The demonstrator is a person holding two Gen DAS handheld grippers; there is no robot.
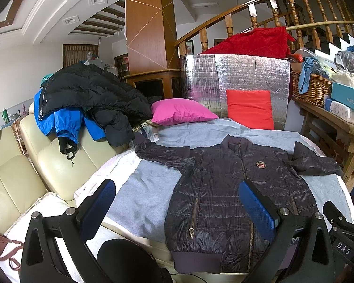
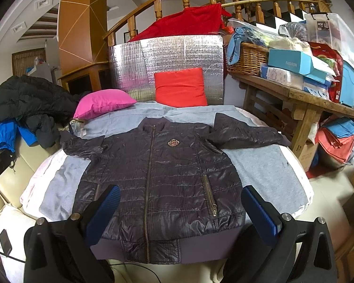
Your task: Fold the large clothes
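Observation:
A dark quilted zip jacket with a chest badge lies flat, front up, sleeves spread, on a grey cloth over a padded surface. It also shows in the right wrist view. My left gripper is open and empty, held above the jacket's lower left part. My right gripper is open and empty, held above the jacket's hem. Neither touches the jacket.
A pile of black and blue coats lies on a cream sofa at left. A pink cushion, a red cushion and a silver foil panel stand behind. A wooden table with boxes and a basket is at right.

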